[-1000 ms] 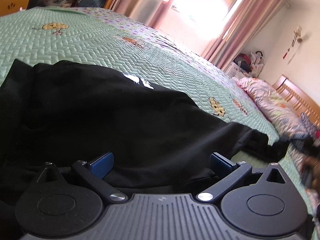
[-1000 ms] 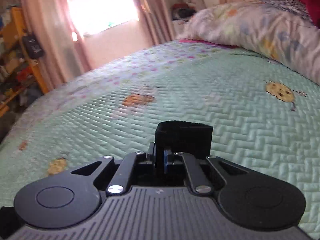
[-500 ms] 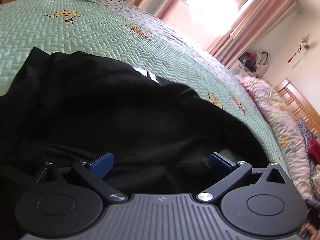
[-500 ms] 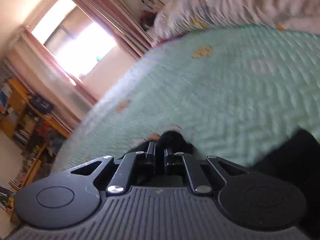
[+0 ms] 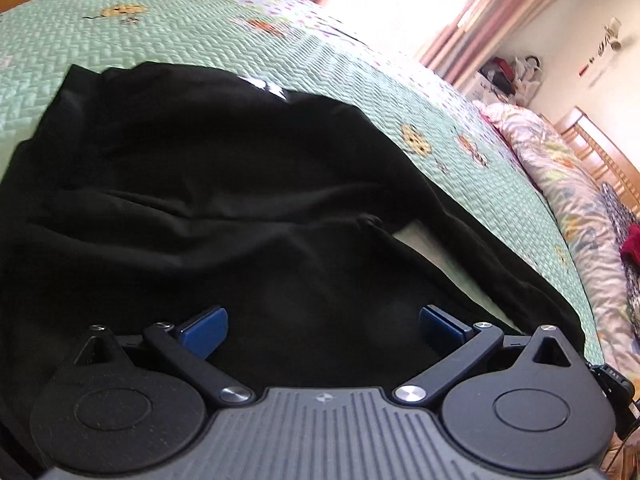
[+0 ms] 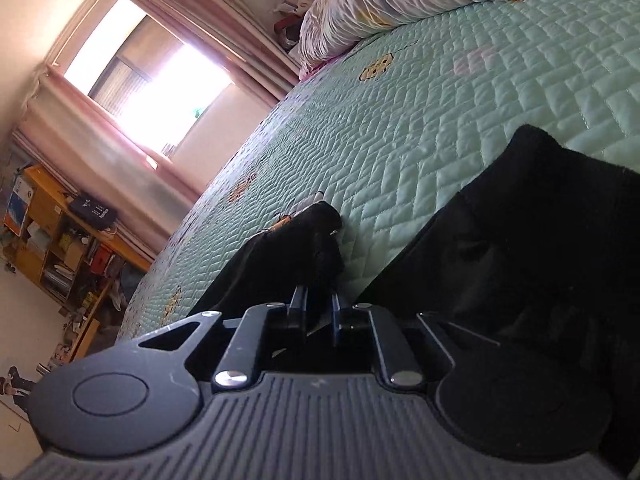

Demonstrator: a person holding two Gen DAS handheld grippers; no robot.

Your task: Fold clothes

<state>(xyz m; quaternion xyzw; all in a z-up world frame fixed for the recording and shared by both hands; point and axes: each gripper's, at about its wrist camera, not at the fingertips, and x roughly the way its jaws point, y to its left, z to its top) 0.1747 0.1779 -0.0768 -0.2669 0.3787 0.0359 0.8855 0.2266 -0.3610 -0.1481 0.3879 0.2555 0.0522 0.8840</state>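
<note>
My right fingertips [image 6: 335, 312] are buried in the black garment [image 6: 540, 248] — contact unclear. Its lower edge runs off-frame — unseen.

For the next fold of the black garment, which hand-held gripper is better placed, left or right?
Probably the right hand-held gripper: a fold of the black garment sits between its nearly closed, just-opening fingers. The left hand-held gripper stands wide open above the cloth, holding nothing.
</note>
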